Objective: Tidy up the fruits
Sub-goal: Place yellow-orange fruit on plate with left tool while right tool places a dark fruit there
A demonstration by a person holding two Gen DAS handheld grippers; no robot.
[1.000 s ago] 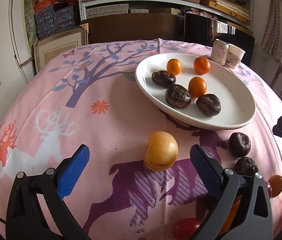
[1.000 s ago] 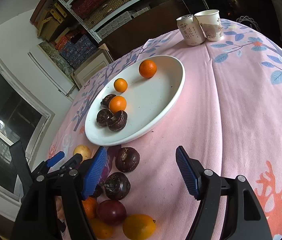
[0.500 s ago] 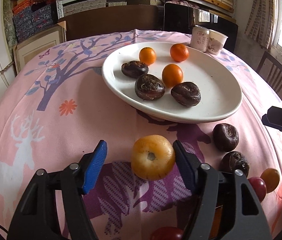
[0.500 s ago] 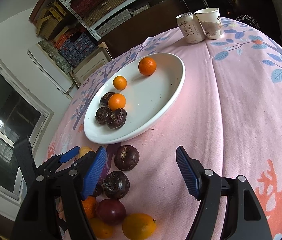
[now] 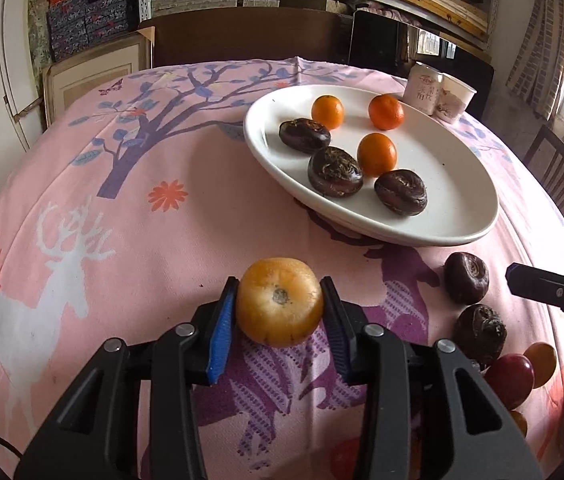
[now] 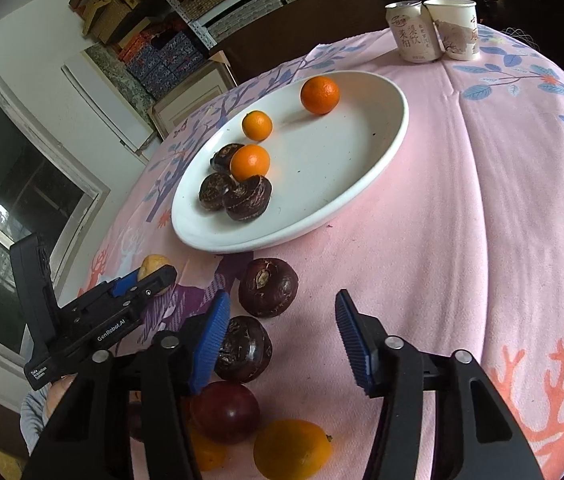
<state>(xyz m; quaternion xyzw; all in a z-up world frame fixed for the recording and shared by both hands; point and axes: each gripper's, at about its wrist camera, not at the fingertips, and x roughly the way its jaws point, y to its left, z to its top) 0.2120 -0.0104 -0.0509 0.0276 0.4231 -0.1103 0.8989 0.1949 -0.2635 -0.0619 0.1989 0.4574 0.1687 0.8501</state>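
Ribbed blue pads of the left gripper [image 5: 279, 312], just closing, pinch a round, smooth yellow-orange fruit [image 5: 279, 302]; the right gripper [image 6: 282, 336], narrowing too, holds nothing above the pink-clothed desk [image 6: 462, 208].

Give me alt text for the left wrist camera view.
The left gripper, just closed, clamps a yellow-orange fruit on a pink tablecloth. Behind, a white plate holds three oranges and three dark fruits; more fruit lies loose at right.

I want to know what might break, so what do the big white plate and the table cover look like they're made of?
White plate: likely glazed ceramic; smooth, glossy, thick rounded rim, though melamine is possible. Table cover: printed woven cloth, matte, with soft folds.
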